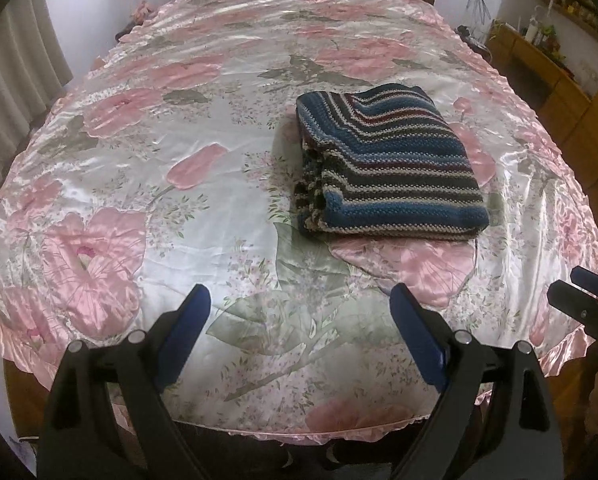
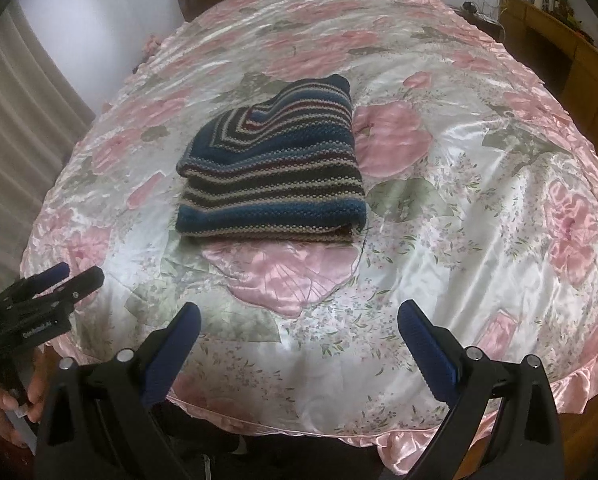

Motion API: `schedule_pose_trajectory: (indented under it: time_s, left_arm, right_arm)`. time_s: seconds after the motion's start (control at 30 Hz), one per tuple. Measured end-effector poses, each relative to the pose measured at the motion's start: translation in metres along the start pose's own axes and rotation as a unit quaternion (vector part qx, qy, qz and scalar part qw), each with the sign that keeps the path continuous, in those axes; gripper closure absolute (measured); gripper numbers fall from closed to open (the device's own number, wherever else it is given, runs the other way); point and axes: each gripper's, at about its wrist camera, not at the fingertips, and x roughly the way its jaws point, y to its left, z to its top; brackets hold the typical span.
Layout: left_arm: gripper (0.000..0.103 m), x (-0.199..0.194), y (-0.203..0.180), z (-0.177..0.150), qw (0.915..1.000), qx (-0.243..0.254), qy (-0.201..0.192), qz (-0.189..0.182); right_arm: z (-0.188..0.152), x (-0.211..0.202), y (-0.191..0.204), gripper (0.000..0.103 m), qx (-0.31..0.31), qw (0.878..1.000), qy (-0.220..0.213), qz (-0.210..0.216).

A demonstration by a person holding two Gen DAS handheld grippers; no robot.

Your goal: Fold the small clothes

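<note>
Striped knit sweater (image 1: 391, 164), blue, dark and cream, folded into a thick rectangle, flat mid-bedspread (image 1: 159, 128).

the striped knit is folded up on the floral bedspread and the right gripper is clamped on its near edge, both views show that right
Not quite. The striped knit does lie folded on the floral bedspread, but the right gripper is open and apart from it, holding nothing. The right wrist view shows bare bedspread between its fingers; the left gripper is open too.

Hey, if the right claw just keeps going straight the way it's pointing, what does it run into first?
Probably the floral bedspread just short of the folded striped knit, then the knit itself. The right claw is open and holds nothing; depth is hard to judge here.
</note>
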Motion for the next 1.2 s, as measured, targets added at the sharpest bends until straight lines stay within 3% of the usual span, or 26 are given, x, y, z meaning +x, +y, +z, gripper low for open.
schedule_pose_trajectory:
  time_s: [1.2]
  left_arm:
    - [0.012,0.0038,0.0030,0.0019,0.9999,0.009,0.003,0.008]
  right_arm:
    - [0.0068,0.0035,0.0008,0.004,-0.003,1.000,0.000,-0.020]
